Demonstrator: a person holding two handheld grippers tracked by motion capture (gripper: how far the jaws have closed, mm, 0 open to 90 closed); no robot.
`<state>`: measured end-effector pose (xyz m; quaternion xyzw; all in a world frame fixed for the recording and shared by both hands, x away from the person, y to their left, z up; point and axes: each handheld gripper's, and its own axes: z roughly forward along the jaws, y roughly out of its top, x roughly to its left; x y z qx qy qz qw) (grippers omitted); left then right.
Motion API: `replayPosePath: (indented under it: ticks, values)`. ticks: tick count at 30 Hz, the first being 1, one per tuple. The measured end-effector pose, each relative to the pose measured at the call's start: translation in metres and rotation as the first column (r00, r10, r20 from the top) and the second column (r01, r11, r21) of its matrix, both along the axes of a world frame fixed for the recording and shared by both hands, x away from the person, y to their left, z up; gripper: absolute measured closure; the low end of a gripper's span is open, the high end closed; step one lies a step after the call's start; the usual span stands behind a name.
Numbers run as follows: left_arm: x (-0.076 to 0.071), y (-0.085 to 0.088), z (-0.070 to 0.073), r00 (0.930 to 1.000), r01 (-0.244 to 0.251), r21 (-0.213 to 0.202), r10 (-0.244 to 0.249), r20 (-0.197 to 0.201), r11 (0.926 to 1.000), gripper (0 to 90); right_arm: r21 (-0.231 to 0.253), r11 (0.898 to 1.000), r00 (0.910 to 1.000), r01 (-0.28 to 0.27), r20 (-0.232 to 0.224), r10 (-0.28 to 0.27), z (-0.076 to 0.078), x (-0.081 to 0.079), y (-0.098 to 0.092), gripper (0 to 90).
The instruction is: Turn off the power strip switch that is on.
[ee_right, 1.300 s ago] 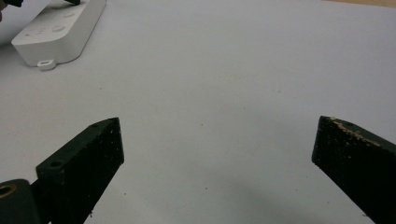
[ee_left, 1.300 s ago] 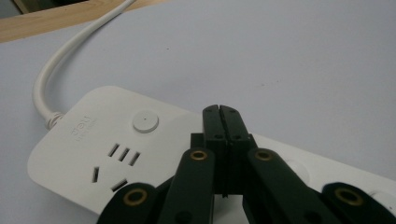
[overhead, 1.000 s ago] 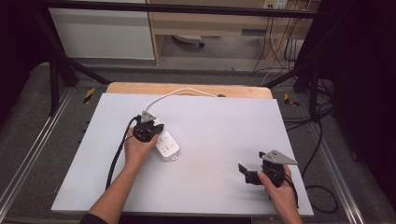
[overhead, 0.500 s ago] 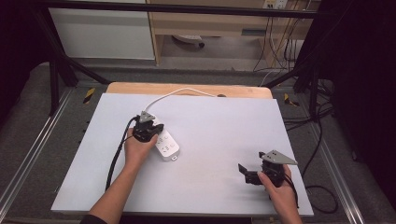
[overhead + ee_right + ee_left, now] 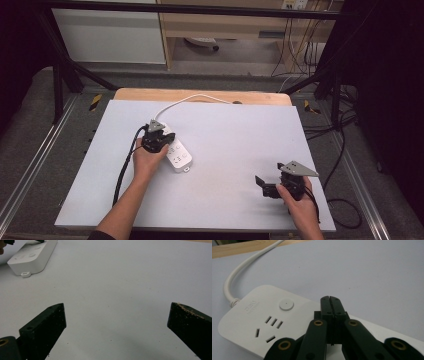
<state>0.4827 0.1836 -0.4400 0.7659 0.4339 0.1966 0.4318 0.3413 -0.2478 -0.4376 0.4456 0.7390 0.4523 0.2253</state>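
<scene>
High view. A white power strip [image 5: 176, 153] lies left of centre on the grey table [image 5: 235, 145], its white cord [image 5: 195, 97] curving toward the upper edge of the board. The left gripper [image 5: 156, 135], held in the person's left hand [image 5: 145, 161], sits over the strip's upper left end. The right gripper [image 5: 264, 186], held in the right hand [image 5: 299, 204], rests at the lower right of the table, well apart from the strip, with its jaws pointing toward frame left.

Left gripper view. The left gripper [image 5: 330, 300] rises from the bottom centre with its two black jaws pressed together, clenched on nothing. Its tips stand over the top face of the power strip [image 5: 262, 317], just right of the round button [image 5: 286, 305]; whether they touch the casing cannot be told. Socket slots [image 5: 268, 327] lie at lower left, and the cord [image 5: 244, 267] leaves at upper left.

Right gripper view. The right gripper [image 5: 116, 315] is released, its jaws spread wide at the lower left and lower right corners above bare table [image 5: 120, 277]. The power strip [image 5: 32, 257] appears at upper left.
</scene>
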Motion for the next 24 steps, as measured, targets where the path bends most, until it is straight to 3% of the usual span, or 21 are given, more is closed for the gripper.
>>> replayPosePath:
  ticks: [24]
  values:
    - [-0.0016,0.0028,-0.0021,0.9998,-0.014,-0.043,0.013,-0.012,0.9990,90.0,-0.002,1.000,1.0000,0.001,-0.002,-0.001,-0.0004,0.0000,0.0010,2.4]
